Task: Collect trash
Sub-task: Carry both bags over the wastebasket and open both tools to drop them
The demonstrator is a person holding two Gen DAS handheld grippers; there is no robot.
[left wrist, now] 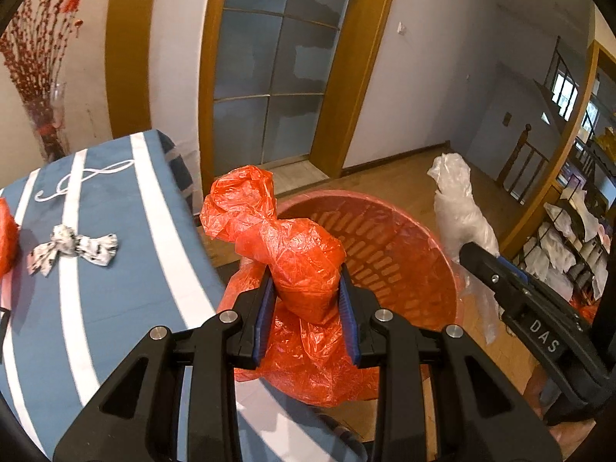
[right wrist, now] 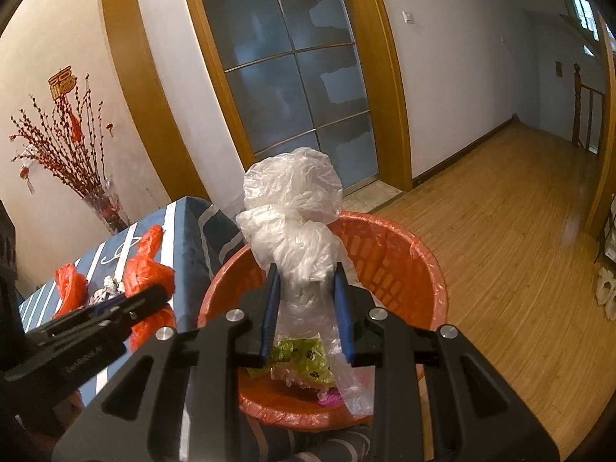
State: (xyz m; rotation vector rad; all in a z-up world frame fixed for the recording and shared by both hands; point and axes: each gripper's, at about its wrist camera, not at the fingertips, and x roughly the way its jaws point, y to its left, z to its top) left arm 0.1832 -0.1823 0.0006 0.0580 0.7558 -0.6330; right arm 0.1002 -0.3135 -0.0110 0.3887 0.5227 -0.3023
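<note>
Our left claw [left wrist: 308,292] is clamped on a crumpled orange plastic bag [left wrist: 285,238], its blue pads [left wrist: 265,319] pressing the bag at a narrowed waist, with a knotted bulge rising above and loose film hanging below. Our right claw [right wrist: 306,300] is closed the same way on a clear white plastic bag [right wrist: 292,208], gripped just under its puffed top, a thin tail trailing down past the pads.

Both bags hang over the red basket [right wrist: 408,261], which is lined with red film and stands on the wooden floor [right wrist: 500,211] just beside the table [left wrist: 115,231]. In the basket we see a green printed wrapper [right wrist: 304,358] and other scraps.

On the table's blue striped cloth a knotted black-and-white rag [left wrist: 73,250] is left, and in the right view another orange bag [right wrist: 69,285] lies beside it.

We judge these bags very light, soft and slippery: they crush to almost nothing and spring back, so a pinch on loose film can slide off. The best hold is the bunched neck or knot, where the layers are thickest, as both claws have it now. On release the film may cling to the pads or drift past the rim, so we would let go low over the basket
</note>
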